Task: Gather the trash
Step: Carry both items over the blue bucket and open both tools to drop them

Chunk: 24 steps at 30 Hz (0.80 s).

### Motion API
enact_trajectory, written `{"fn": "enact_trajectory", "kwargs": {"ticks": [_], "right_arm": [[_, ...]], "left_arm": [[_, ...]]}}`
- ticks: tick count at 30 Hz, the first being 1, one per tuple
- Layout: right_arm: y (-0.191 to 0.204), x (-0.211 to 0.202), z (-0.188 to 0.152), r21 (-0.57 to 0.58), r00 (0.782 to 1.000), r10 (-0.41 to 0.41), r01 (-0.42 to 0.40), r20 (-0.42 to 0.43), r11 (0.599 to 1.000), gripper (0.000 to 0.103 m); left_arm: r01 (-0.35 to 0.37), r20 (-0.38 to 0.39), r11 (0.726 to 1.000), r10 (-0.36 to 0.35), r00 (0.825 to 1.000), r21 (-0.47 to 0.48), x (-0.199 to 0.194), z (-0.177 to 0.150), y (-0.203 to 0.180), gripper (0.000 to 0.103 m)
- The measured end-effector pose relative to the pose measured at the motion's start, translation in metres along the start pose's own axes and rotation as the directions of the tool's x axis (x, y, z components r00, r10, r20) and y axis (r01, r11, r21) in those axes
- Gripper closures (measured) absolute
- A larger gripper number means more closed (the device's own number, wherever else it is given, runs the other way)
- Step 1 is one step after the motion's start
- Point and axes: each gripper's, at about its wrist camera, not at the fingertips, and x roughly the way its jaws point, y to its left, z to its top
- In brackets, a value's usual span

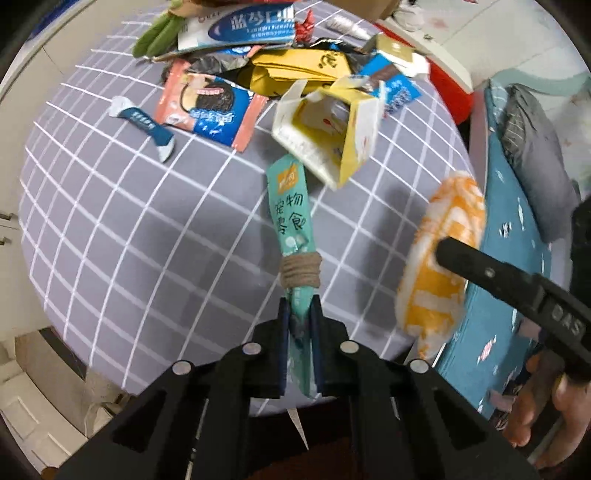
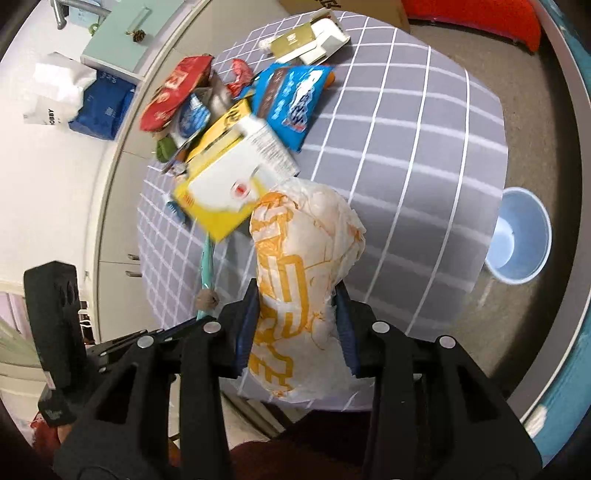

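My left gripper (image 1: 300,310) is shut on a long teal snack packet (image 1: 291,218) with a brown band wound round it, held above the grey checked table (image 1: 129,229). My right gripper (image 2: 297,295) is shut on a crumpled white and orange wrapper (image 2: 306,258), also above the table; the wrapper shows in the left wrist view (image 1: 443,258) too. A heap of trash lies on the table's far side: a yellow and white carton (image 1: 325,129), a blue cookie wrapper (image 1: 210,107), a small blue sachet (image 1: 147,125).
A light blue bin (image 2: 517,236) stands on the brown floor to the right of the table. A bed with a blue cover (image 1: 509,236) lies to the right. White cabinets (image 2: 55,184) stand behind the table. A red cushion (image 2: 480,18) is at the far end.
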Motion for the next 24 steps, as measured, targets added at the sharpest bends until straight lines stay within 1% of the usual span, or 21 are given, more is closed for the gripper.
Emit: {"fn": "enact_trajectory", "kwargs": {"ticks": [2, 3, 5, 8, 9, 11, 13, 14, 17, 18, 19, 20, 21, 24], "right_arm": [[0.005, -0.001, -0.01, 0.003, 1.0, 0.006, -0.006, 0.009, 1.0, 0.065], [0.006, -0.003, -0.017, 0.014, 1.0, 0.013, -0.014, 0.016, 1.0, 0.065], [0.013, -0.004, -0.025, 0.033, 0.999, 0.021, -0.022, 0.031, 0.999, 0.065], [0.013, -0.014, -0.036, 0.056, 0.998, 0.026, -0.029, 0.055, 0.998, 0.065], [0.009, -0.019, -0.039, 0.065, 0.998, 0.023, -0.027, 0.065, 0.997, 0.065], [-0.002, -0.032, -0.044, 0.092, 0.996, 0.018, -0.026, 0.087, 0.995, 0.065], [-0.023, -0.049, -0.049, 0.134, 0.992, 0.007, -0.023, 0.123, 0.991, 0.065], [-0.033, -0.056, -0.05, 0.155, 0.99, -0.001, -0.021, 0.138, 0.988, 0.065], [-0.074, -0.081, -0.054, 0.231, 0.982, -0.043, -0.001, 0.183, 0.973, 0.065], [-0.094, -0.09, -0.054, 0.263, 0.978, -0.067, 0.013, 0.197, 0.965, 0.065], [-0.108, -0.096, -0.054, 0.284, 0.976, -0.081, 0.021, 0.203, 0.959, 0.065], [-0.128, -0.103, -0.054, 0.313, 0.973, -0.101, 0.032, 0.209, 0.949, 0.065], [-0.149, -0.108, -0.053, 0.341, 0.971, -0.12, 0.042, 0.209, 0.939, 0.065], [-0.202, -0.117, -0.047, 0.4, 0.967, -0.162, 0.072, 0.198, 0.914, 0.065]], "left_arm": [[-0.008, 0.006, 1.0, 0.008, 1.0, 0.003, -0.005, -0.012, -0.003, 0.093], [-0.009, 0.007, 1.0, 0.009, 1.0, -0.002, -0.006, -0.014, 0.006, 0.093], [-0.019, 0.018, 1.0, 0.019, 1.0, -0.004, -0.009, -0.016, 0.007, 0.093], [-0.022, 0.06, 0.999, 0.019, 0.998, 0.05, -0.025, -0.037, 0.002, 0.093], [-0.014, 0.074, 0.997, 0.008, 0.997, 0.078, -0.028, -0.04, -0.011, 0.093], [0.01, 0.074, 0.992, -0.019, 0.997, 0.123, -0.034, -0.045, -0.023, 0.093], [0.033, 0.07, 0.981, -0.047, 0.996, 0.194, -0.033, -0.044, -0.051, 0.093], [0.038, 0.065, 0.975, -0.053, 0.996, 0.217, -0.033, -0.045, -0.059, 0.093], [0.064, 0.039, 0.949, -0.08, 0.996, 0.309, -0.024, -0.038, -0.104, 0.093], [0.077, 0.026, 0.935, -0.091, 0.996, 0.345, -0.017, -0.033, -0.125, 0.093], [0.09, 0.015, 0.924, -0.103, 0.995, 0.372, -0.011, -0.03, -0.144, 0.093], [0.1, 0.007, 0.915, -0.112, 0.994, 0.39, -0.005, -0.028, -0.157, 0.093], [0.117, -0.011, 0.902, -0.124, 0.992, 0.416, 0.003, -0.026, -0.179, 0.093], [0.138, -0.057, 0.88, -0.126, 0.99, 0.455, 0.033, -0.017, -0.229, 0.093]]}}
